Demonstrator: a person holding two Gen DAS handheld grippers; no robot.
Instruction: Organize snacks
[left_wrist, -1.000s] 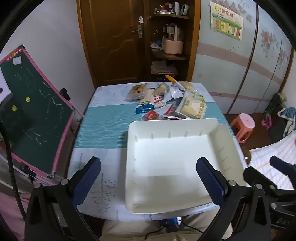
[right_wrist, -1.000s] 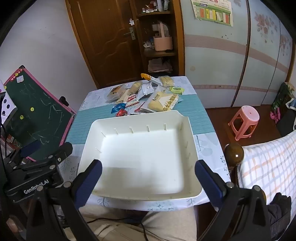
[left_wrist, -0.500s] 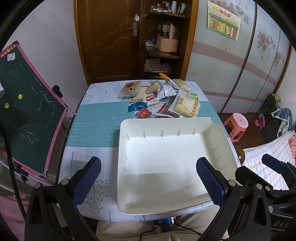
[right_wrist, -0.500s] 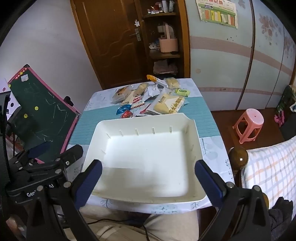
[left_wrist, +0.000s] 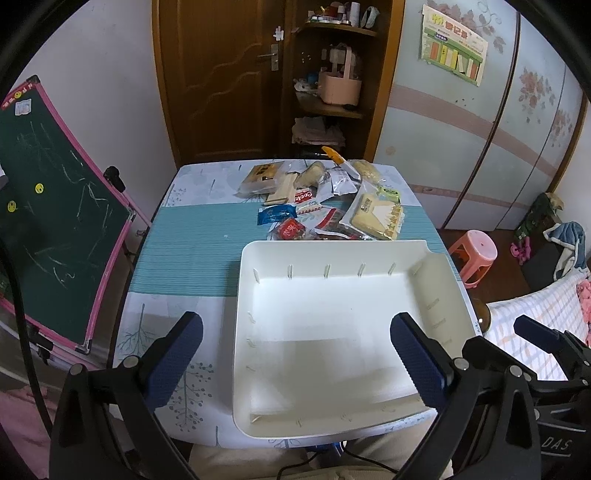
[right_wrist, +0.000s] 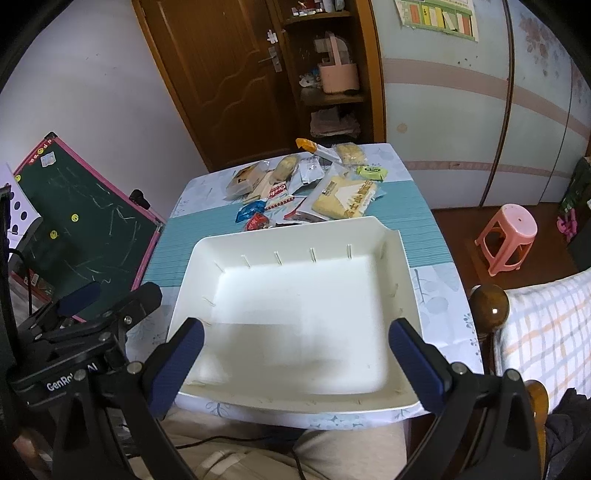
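Snacks (left_wrist: 325, 201) piled behind one tray (left_wrist: 439, 280)

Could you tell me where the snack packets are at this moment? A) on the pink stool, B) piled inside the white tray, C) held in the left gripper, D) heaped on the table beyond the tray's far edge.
D: the snack packets lie heaped on the table past the far rim of the white tray, which holds nothing, and the left gripper and right gripper are both open and hold nothing.
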